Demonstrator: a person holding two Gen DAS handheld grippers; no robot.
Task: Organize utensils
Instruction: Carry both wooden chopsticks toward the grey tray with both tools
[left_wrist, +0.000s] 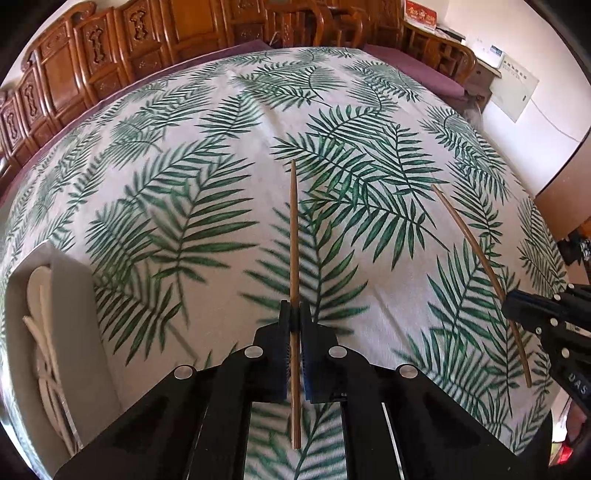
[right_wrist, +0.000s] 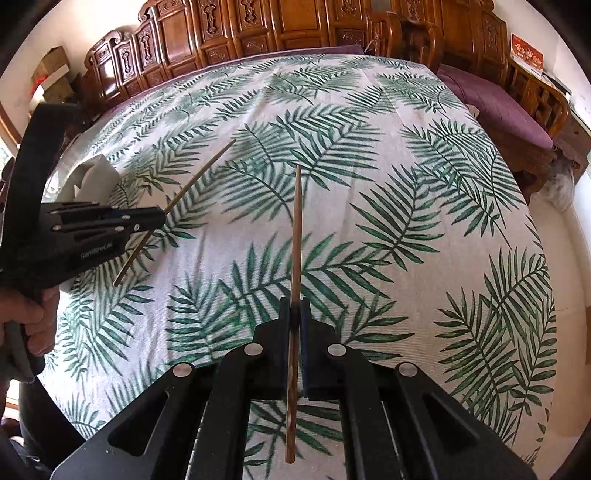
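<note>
Clamping one chopstick apiece, the left gripper (left_wrist: 294, 314) and the right gripper (right_wrist: 294, 312) both have their pads pressed together on a thin wooden stick above the leaf-print tablecloth (left_wrist: 207, 155). The left chopstick (left_wrist: 293, 236) runs straight out ahead of its jaws, gripped well toward its near end, with a short tail sticking back between the fingers; the right chopstick (right_wrist: 296, 236) sits the same way in its own jaws, and in the left view it shows slanting across the right edge. I count two chopsticks, one per gripper, and none lying loose on the cloth. At the left edge stands a pale holder (left_wrist: 44, 317) with what looks like a white spoon (left_wrist: 37, 291) and some other white pieces in it; how many I cannot tell. These sticks should be very light, stiff and smooth, so they may pivot or slide in a narrow pinch. A hold nearer the middle would likely steady them, and the long free tip will swing wide with any twist of the wrist.
</note>
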